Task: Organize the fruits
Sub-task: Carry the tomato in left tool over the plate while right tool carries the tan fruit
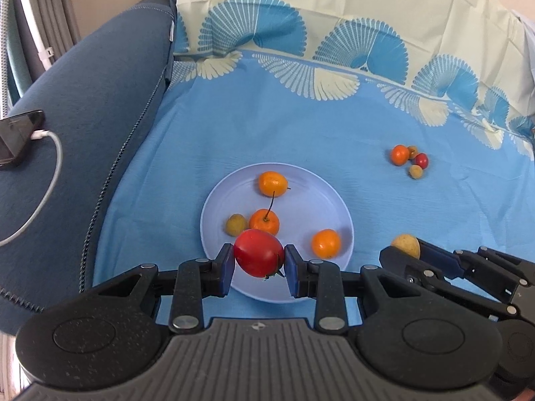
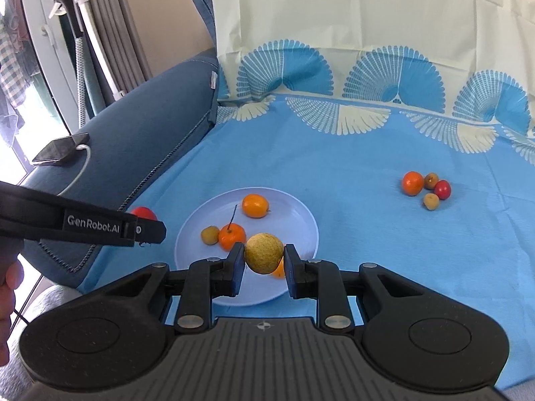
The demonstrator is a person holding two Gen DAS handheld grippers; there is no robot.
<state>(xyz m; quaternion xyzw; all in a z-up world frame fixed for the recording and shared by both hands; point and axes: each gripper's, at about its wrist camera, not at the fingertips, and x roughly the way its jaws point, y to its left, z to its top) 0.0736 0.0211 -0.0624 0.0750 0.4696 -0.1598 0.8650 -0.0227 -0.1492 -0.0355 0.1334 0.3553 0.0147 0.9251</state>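
My left gripper point(image 1: 258, 264) is shut on a red tomato point(image 1: 259, 252), held over the near edge of a pale blue plate point(image 1: 230, 187). My right gripper point(image 2: 263, 265) is shut on a yellow-green round fruit point(image 2: 264, 252) above the same plate point(image 2: 301, 220). On the plate lie three orange fruits, one with a long stem point(image 1: 264, 222), and a small yellow-green fruit point(image 1: 235, 224). From the right wrist view the left gripper point(image 2: 147, 230) enters at the left with the tomato point(image 2: 143, 214) behind it. A loose cluster of small fruits point(image 1: 409, 160) lies on the cloth at the right.
A blue patterned cloth point(image 1: 301, 127) covers a sofa seat, its cream part draped up the backrest. The dark blue armrest point(image 1: 87, 107) on the left carries a phone point(image 1: 18, 137) with a white cable. A hand point(image 2: 8, 297) shows at the lower left.
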